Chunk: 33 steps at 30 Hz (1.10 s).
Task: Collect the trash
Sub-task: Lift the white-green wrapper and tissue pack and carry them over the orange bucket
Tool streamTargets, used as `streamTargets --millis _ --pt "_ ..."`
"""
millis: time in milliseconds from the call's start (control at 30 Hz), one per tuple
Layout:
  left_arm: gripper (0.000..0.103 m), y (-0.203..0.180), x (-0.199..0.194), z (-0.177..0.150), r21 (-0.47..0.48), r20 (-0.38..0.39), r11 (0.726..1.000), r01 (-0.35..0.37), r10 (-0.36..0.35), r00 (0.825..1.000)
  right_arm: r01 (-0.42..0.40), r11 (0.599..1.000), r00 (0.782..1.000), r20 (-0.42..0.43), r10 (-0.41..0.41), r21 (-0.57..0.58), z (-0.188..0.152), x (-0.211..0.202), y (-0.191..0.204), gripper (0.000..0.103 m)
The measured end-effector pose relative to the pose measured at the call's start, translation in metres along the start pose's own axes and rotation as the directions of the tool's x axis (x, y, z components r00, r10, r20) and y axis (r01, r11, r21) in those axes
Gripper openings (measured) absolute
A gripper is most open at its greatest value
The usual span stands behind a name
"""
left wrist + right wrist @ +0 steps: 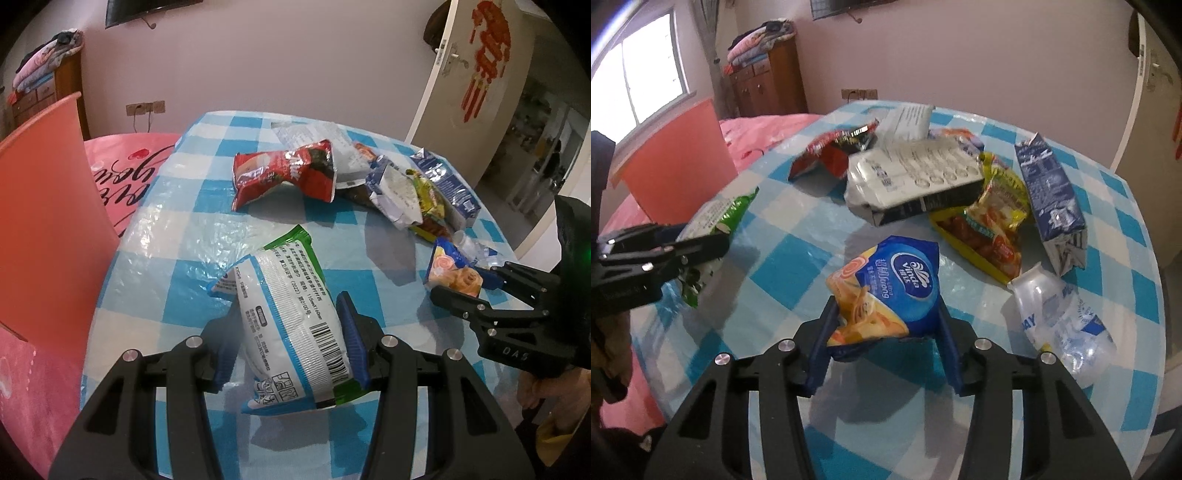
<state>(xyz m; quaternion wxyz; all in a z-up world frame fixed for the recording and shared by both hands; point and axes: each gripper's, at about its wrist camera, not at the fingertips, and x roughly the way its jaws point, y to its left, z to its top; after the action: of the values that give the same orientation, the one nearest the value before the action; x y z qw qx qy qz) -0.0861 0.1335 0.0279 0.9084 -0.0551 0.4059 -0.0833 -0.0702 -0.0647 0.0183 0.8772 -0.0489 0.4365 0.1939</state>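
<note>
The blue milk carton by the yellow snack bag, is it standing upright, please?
No, the blue milk carton lies on its side on the checked tablecloth.

Daylight from the window (646,77) glares off the glossy tablecloth (820,236); fisheye edges bend, dark-cornered.

The left gripper (291,336) clamps a white, green-edged plastic snack wrapper (291,317) above the blue-and-white checked tablecloth (177,236), while the right gripper (476,280) holds a blue-and-orange tissue packet (452,271) near a crumpled red foil bag (284,173).
</note>
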Motion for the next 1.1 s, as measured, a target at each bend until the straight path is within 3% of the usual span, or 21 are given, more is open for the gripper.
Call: streamTargets --millis 267,500,667,733,800,900,1100 --pt "0.05 -0.001 -0.025 0.012 0.009 0.069 0.999 0.036 -0.036 0.997 -0.039 0.999 0.999 0.031 0.038 0.028 0.019 -0.029 0.015 0.05" --pt "0.046 0.008 -0.06 0.035 -0.008 0.171 0.997 0.071 -0.069 0.983 -0.087 0.996 0.994 0.065 0.085 0.016 0.05 -0.046 0.04 0.05" --pt "0.046 0.021 -0.059 0.027 -0.011 0.132 0.997 0.071 -0.069 0.989 -0.085 0.996 0.994 0.073 0.083 0.026 0.06 -0.046 0.044 0.05" --pt "0.052 0.025 -0.053 0.019 -0.003 0.101 0.998 0.067 -0.066 0.993 -0.094 0.995 0.994 0.064 0.091 0.045 0.056 -0.042 0.042 0.05" --pt "0.066 0.028 -0.045 0.007 -0.007 0.059 0.997 0.077 -0.077 0.995 -0.096 0.994 0.994 0.05 0.094 0.057 0.049 -0.036 0.041 0.05" --pt "0.073 0.023 -0.029 -0.004 0.029 -0.001 0.996 0.086 -0.086 0.996 -0.104 0.992 0.994 0.031 0.102 0.064 0.04 -0.029 0.041 0.05" --pt "0.074 0.009 0.007 -0.012 0.105 -0.088 0.994 0.017 -0.007 0.996 -0.108 0.992 0.994 0.026 0.107 0.068 0.031 -0.027 0.04 0.05"
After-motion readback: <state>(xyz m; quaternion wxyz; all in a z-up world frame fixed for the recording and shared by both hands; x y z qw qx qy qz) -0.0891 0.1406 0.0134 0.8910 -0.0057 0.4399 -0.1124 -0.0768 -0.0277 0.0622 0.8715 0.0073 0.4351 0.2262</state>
